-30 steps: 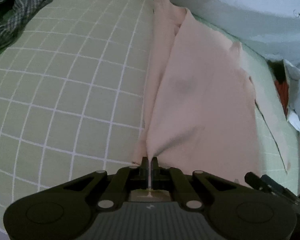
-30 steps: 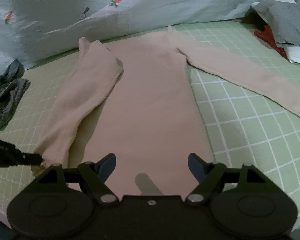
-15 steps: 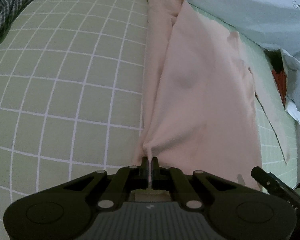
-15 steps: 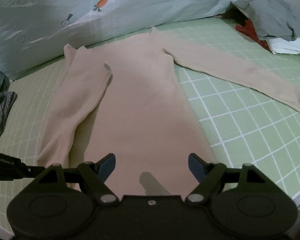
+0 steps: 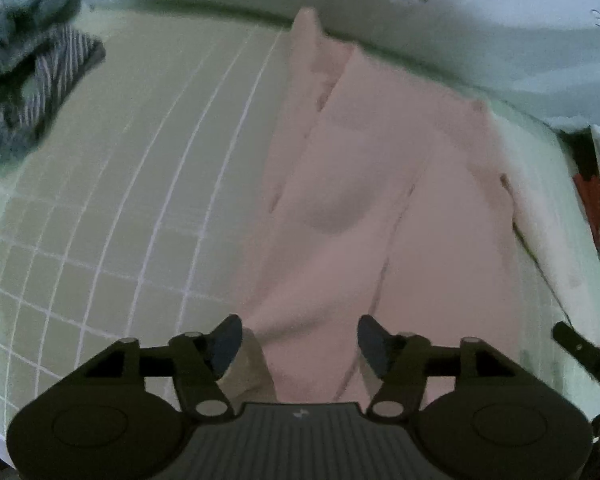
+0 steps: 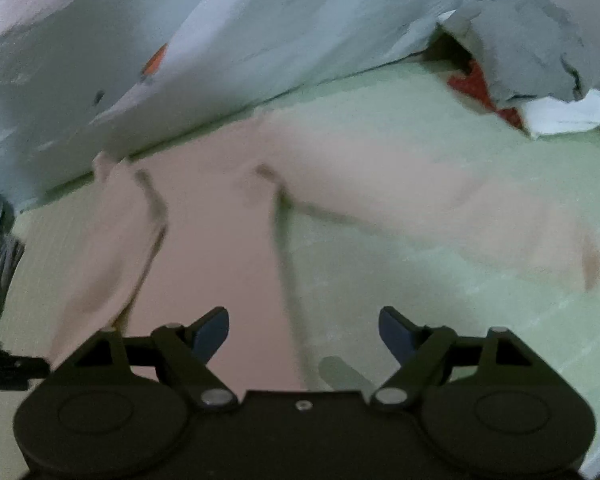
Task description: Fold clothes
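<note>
- Since a second ago the left claw (image 5: 299,342) has let go of the pink cuff it was pinching; its jaws are opening, with the sleeve end lying below the gap and neither pad pressing on it.
- Both wrist views have also shifted and are now motion-blurred, so fine detail in the cloth is hard to read.
- The right claw (image 6: 304,334) stands wide with nothing gripped, its jaws opening a little more, above the lower right edge of the garment's body.
- The pale pink long-sleeved top (image 6: 216,248) lies flat on the bed, neck end toward the pillows and hem toward the cameras.
- Its left sleeve (image 5: 332,216) is folded inward and lies lengthwise over the body of the top.
- Its right sleeve (image 6: 440,200) is unfolded, stretched out sideways across the green checked bedsheet (image 5: 120,200), with the cuff at the far end.
- A pale quilt with carrot prints (image 6: 240,32) is bunched just behind the top's neck.
- A dark plaid garment (image 5: 32,80) lies well apart on the left side of the bed.
- A pile of grey, red and white clothes (image 6: 532,60) sits on the right side, beyond the spread sleeve.
</note>
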